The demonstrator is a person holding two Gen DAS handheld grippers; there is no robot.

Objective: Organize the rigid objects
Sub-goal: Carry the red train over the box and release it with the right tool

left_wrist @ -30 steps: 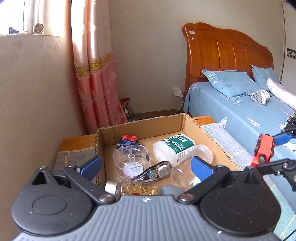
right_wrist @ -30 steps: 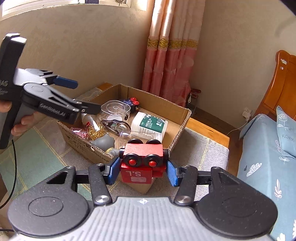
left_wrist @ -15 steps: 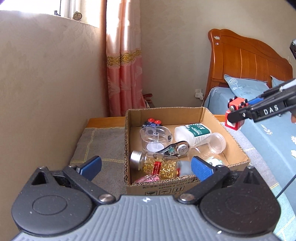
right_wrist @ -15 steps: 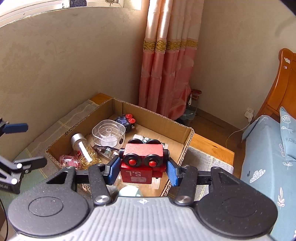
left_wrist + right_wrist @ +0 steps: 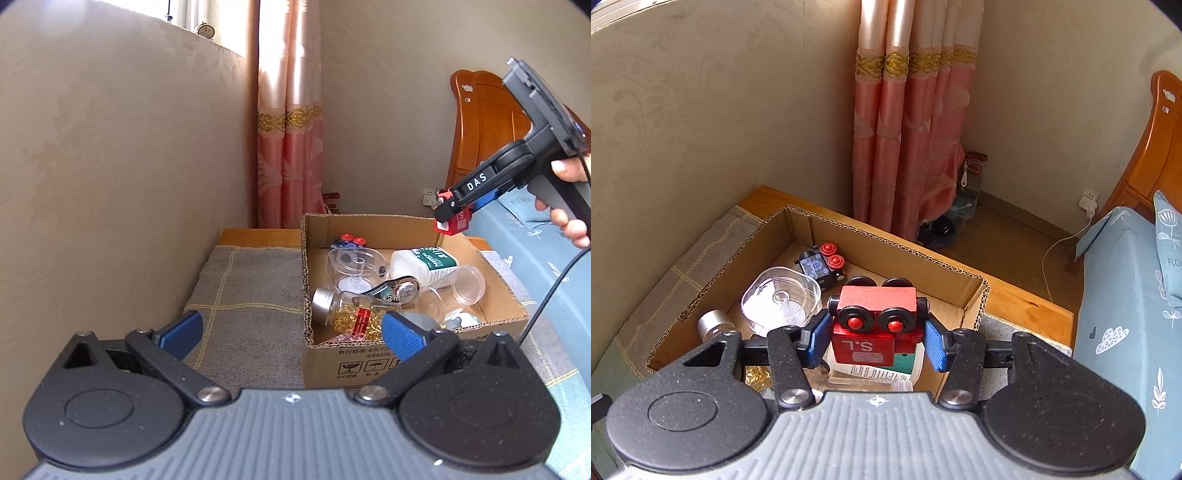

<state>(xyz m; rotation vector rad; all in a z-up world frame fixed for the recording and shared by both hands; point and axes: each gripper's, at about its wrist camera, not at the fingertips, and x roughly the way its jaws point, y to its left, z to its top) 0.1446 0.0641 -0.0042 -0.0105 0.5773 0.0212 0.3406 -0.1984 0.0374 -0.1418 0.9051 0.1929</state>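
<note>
Beige wallpapered walls meet at a corner hung with a pink curtain (image 5: 908, 122); a wooden headboard (image 5: 487, 122) and blue bedding (image 5: 1126, 295) lie to my right. Below my claws, a grey checked cloth (image 5: 243, 291) covers a wooden bench, and on it stands an open cardboard box (image 5: 413, 354).

My right gripper (image 5: 873, 338) is clamped on a red toy train block (image 5: 875, 321), blue pads pressed against both its sides, wheels facing me. It hangs above the box's interior, near the right-hand wall of the box. A hand (image 5: 570, 206) holds this gripper's handle in the left wrist view.

My left gripper (image 5: 291, 332) stands wide apart and holds nothing. It sits short of the box's near-left corner, over the cloth.

Box contents, ahead of and beneath the right claw:
- a dark toy block with red wheels (image 5: 822, 264) at the far corner
- a clear plastic container (image 5: 781, 299)
- a glass bottle with a silver cap (image 5: 347, 314)
- a white bottle with a green label (image 5: 424, 260)
- a correction tape dispenser (image 5: 399, 290)

Bare cloth lies left of the box up to the wall.
</note>
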